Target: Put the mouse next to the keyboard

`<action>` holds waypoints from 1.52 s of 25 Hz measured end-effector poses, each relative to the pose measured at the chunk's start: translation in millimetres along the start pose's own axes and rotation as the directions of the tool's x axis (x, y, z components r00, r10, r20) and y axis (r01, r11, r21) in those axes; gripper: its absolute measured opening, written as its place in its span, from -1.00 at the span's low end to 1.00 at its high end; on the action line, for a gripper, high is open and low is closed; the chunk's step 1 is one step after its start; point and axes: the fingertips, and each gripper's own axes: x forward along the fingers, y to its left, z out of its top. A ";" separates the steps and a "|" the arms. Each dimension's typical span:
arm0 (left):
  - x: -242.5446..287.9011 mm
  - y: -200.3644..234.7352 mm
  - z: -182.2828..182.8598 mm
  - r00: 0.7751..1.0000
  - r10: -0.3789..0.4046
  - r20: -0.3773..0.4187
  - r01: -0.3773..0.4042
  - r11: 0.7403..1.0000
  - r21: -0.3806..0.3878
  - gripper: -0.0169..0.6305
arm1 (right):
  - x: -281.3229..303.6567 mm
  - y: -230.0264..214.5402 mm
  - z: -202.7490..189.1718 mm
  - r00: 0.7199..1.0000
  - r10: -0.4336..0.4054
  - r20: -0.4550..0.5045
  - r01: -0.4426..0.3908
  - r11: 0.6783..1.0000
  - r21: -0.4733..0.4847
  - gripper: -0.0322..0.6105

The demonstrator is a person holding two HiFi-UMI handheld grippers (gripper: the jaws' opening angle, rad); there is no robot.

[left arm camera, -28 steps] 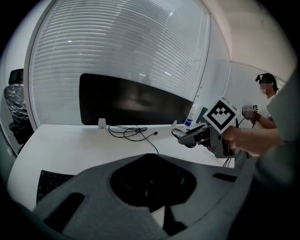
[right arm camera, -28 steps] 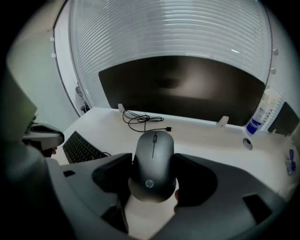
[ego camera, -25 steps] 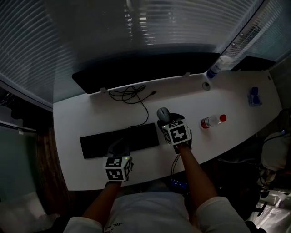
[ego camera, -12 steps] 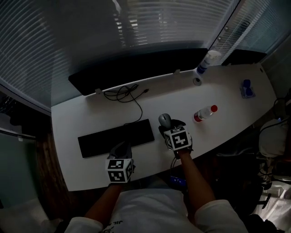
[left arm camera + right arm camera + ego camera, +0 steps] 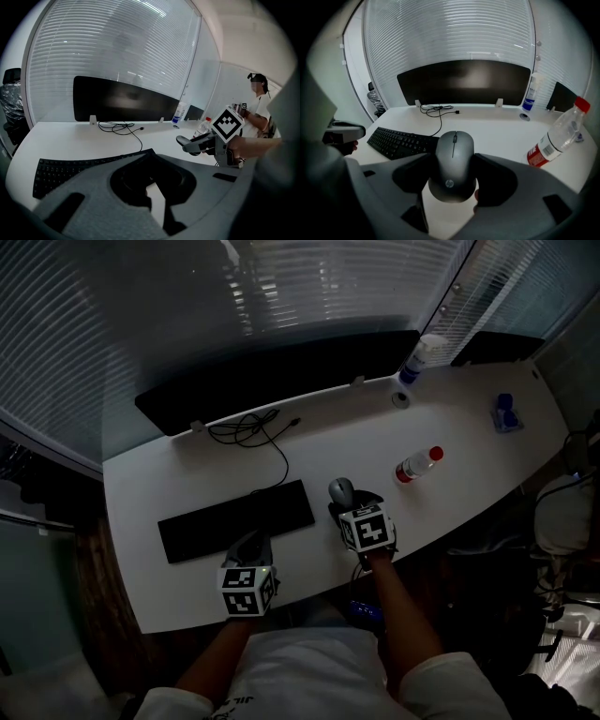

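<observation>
The right gripper (image 5: 453,174) is squeezing the gray mouse (image 5: 454,150) from both sides. The mouse is just past the right end of the black keyboard (image 5: 234,519), close to it above the white table (image 5: 187,484). The left gripper (image 5: 250,547) is at the near edge of the keyboard, with its jaws pressed together and nothing in them, and a water bottle (image 5: 416,463) lies farther right of the keyboard, beyond the mouse.

One desk (image 5: 187,474), one mouse (image 5: 341,491), one keyboard (image 5: 234,519), one monitor (image 5: 272,376) and one cable (image 5: 253,432) are counted. Two bottles are seen: a red-capped bottle (image 5: 417,464) and a white bottle (image 5: 419,354).
</observation>
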 end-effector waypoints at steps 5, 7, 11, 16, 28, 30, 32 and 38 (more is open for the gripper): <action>-1.6 -2.7 -4.7 1.000 0.004 -0.008 -0.004 1.000 0.005 -0.93 | 13.8 -2.0 -21.5 1.000 -0.006 -0.028 0.006 1.000 0.011 0.00; -2.0 -1.5 -8.3 1.000 0.010 -0.015 -0.010 1.000 0.007 -0.93 | 25.4 -1.5 -32.8 0.999 0.002 -0.040 -0.001 1.000 0.023 0.00; -4.3 3.3 -18.9 0.999 0.028 -0.033 -0.028 1.000 0.009 -0.93 | 45.8 -3.9 -58.8 0.996 -0.009 -0.091 0.014 0.999 0.046 0.00; -4.9 9.7 -27.0 0.997 0.047 -0.056 -0.047 0.999 0.003 -0.93 | 62.7 0.5 -66.5 0.994 0.013 -0.107 -0.010 0.999 0.033 0.00; -2.0 12.8 -28.4 0.997 0.057 -0.055 -0.057 0.998 0.007 -0.93 | 74.7 -3.7 -77.5 0.995 -0.005 -0.104 0.007 1.000 0.018 0.00; -2.5 12.9 -28.5 0.997 0.059 -0.056 -0.059 0.998 0.005 -0.93 | 74.6 -1.6 -78.2 0.994 0.006 -0.108 -0.005 1.000 0.014 0.00; -2.7 12.8 -28.6 0.997 0.061 -0.056 -0.061 0.998 0.002 -0.93 | 72.7 0.8 -76.3 0.994 0.015 -0.112 -0.014 1.000 0.009 0.00; -5.1 13.2 -29.5 0.996 0.066 -0.054 -0.067 0.998 -0.010 -0.93 | 75.1 0.4 -76.7 0.994 0.021 -0.108 -0.022 1.000 -0.008 0.00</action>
